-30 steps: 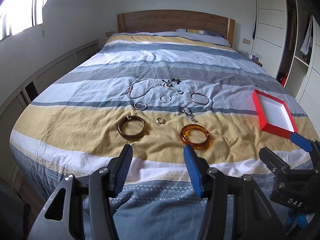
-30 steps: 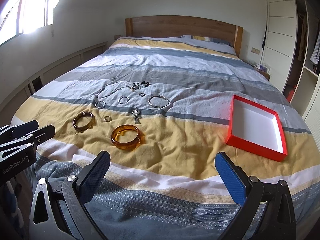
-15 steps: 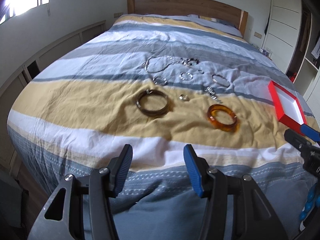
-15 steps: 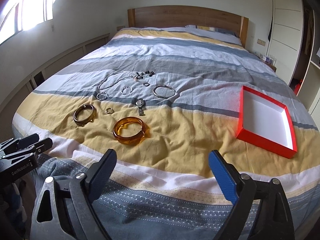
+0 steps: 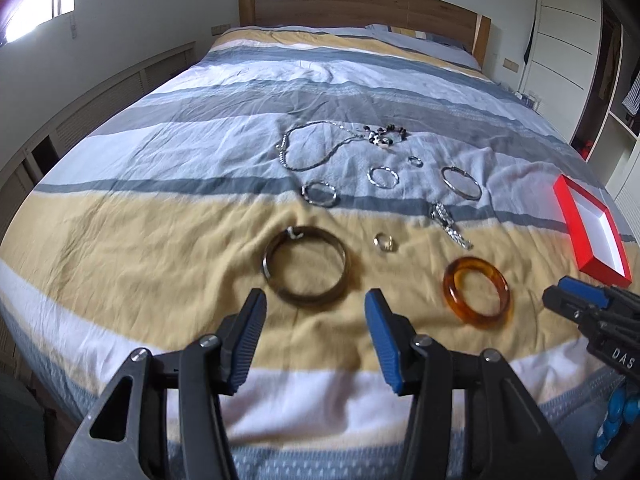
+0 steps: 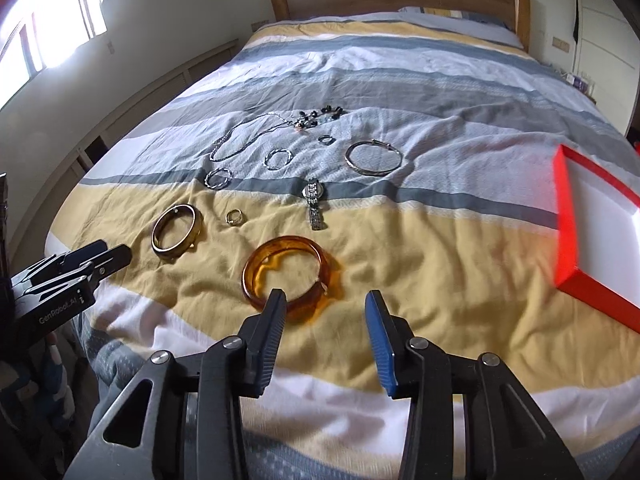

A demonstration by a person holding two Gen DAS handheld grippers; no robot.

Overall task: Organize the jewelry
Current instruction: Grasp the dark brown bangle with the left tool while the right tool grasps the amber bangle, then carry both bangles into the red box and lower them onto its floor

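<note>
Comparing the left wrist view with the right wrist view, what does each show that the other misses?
Only the left wrist view shows the open wardrobe shelves at the far right and the right tool from the side. Only the right wrist view shows the watch face clearly and the left tool at its left edge. Both show the amber bangle, the dark bangle, the necklace and the red box.

I'm seeing daylight blowing out the window (image 6: pixel 52 28) at upper left, glaring white. Fisheye is bending the walls around it; the red box (image 6: pixel 568 240) opposite is smearing with motion blur.
</note>
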